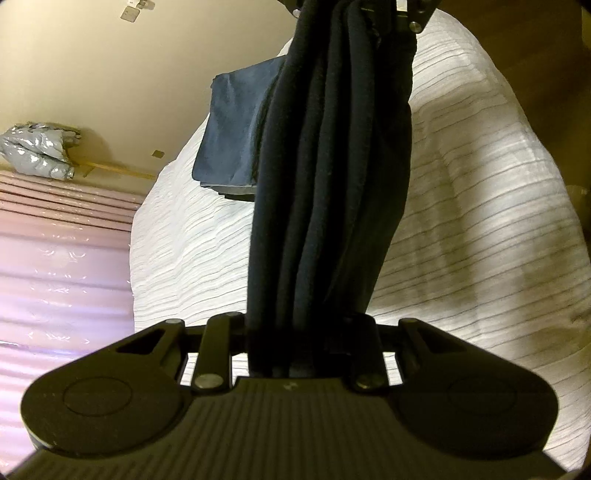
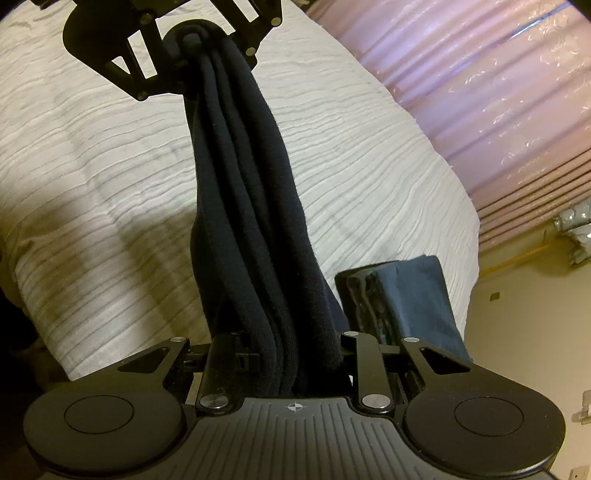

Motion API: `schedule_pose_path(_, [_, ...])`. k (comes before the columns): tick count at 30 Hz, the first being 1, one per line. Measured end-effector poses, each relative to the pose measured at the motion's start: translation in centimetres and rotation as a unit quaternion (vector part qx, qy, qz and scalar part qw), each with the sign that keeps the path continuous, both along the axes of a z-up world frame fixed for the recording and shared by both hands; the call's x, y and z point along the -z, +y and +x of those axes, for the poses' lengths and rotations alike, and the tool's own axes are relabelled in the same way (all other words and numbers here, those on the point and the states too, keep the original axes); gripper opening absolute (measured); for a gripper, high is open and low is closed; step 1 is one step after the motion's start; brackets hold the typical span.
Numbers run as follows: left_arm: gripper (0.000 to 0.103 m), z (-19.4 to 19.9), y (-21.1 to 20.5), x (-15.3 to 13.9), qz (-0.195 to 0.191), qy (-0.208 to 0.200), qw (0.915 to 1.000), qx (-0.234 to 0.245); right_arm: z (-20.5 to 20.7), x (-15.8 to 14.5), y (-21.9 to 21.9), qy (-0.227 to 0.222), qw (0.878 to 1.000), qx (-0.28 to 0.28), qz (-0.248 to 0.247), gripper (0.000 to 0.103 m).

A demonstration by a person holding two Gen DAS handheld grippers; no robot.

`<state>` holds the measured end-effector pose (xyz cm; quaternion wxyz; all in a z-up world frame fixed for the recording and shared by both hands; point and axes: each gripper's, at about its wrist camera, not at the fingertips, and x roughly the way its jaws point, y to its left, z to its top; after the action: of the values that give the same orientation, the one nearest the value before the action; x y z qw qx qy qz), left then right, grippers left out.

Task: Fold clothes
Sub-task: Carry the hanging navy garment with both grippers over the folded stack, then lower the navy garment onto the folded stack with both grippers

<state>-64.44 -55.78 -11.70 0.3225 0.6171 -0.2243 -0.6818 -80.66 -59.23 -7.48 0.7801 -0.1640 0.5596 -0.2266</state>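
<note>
A dark navy garment [image 1: 325,177] is bunched into a thick rope and stretched in the air between my two grippers, above a white ribbed bedspread [image 1: 480,206]. My left gripper [image 1: 299,354] is shut on one end of it. My right gripper [image 2: 295,365] is shut on the other end [image 2: 251,206]. Each wrist view shows the opposite gripper at the top, clamped on the cloth: the right one in the left wrist view [image 1: 391,14], the left one in the right wrist view [image 2: 192,40]. The fingertips are hidden by the fabric.
A folded blue garment [image 1: 236,129] lies on the bedspread near its edge; it also shows in the right wrist view [image 2: 413,299]. Pink curtains [image 2: 498,103] hang beside the bed. A silver-grey bag [image 1: 37,151] sits by the cream wall.
</note>
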Motion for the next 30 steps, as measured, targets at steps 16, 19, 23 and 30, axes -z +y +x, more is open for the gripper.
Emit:
schedule_pose_path(16, [0.025, -3.2, -6.6, -3.8, -0.066, 0.05, 0.9936, 0.076, -2.1, -4.3, -3.2, 0.01, 0.995, 0.081, -0.062, 0.024])
schedule_pose_path(19, [0.025, -5.7, -9.6, -4.4, -0.075, 0.061, 0.9923, 0.078, -4.0, -5.3, -5.9, 0.013, 0.993, 0.091, -0.076, 0.024])
schedule_pose_path(23, [0.025, -9.4, -15.3, -4.6, -0.081, 0.069, 0.992, 0.067, -7.1, -5.5, -11.3, 0.018, 0.993, 0.081, -0.089, 0.025])
schedule_pose_path(30, [0.025, -15.6, -28.2, -5.2, -0.09, 0.062, 0.9936, 0.028, -11.8, -4.8, -25.0, 0.018, 0.994, 0.045, -0.099, 0.025])
